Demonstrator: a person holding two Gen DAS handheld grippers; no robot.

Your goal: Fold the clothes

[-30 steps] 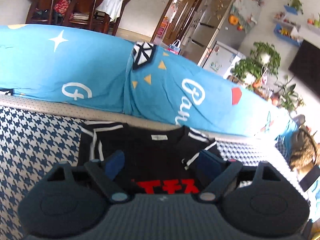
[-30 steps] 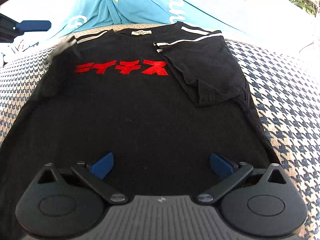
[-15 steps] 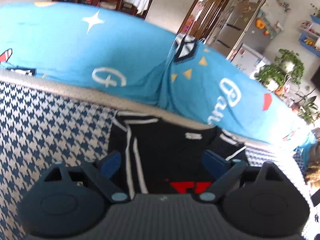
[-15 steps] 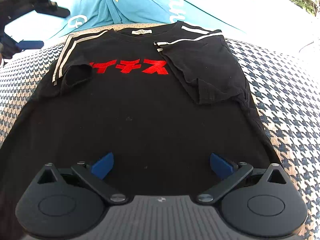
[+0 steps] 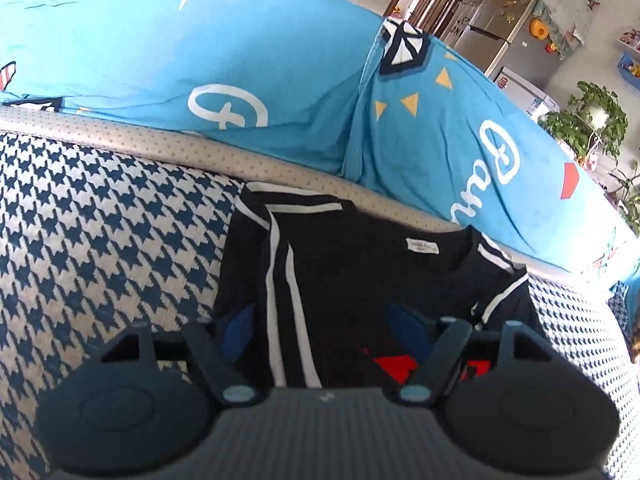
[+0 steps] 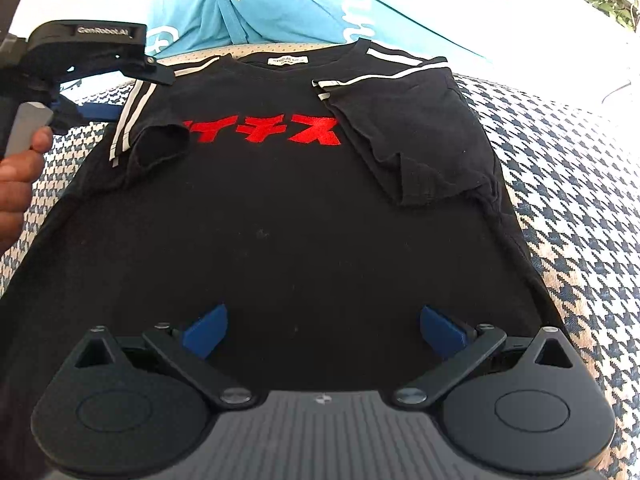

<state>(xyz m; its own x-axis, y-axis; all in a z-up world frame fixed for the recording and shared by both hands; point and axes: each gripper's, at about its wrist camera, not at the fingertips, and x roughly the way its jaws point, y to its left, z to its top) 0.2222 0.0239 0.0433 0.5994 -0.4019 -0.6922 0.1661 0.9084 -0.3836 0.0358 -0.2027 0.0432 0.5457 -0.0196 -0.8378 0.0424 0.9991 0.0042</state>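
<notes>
Shirt (image 6: 280, 208) first: we are seeing it lying flat, front up, on the houndstooth cushion (image 6: 580, 200), its collar toward the far edge where the blue cover (image 5: 280, 80) is rising behind it. Red lettering (image 6: 264, 130) is running across the chest. Both sleeves are lying folded inward over the body: the right sleeve (image 6: 412, 136) is resting as a broad flap beside the lettering, and the left sleeve (image 6: 152, 132), with its white stripes, is covering the lettering's first character.

We are holding the left gripper (image 5: 320, 330) over the shirt's left shoulder, near the cushion's far left part. Its jaws are closing, with the striped sleeve lying under and between the blue fingers (image 5: 238, 330), though the pads are not pressing on any cloth that we can make out. In the right wrist view that gripper is showing at the left edge, with our left hand (image 6: 16, 184) wrapped around its handle.

We are keeping the right gripper (image 6: 324, 330) above the shirt's near hem, toward the cushion's near edge. Its fingers (image 6: 206, 330) are standing wide apart, with only flat black cloth showing beneath them and nothing gripped.
</notes>
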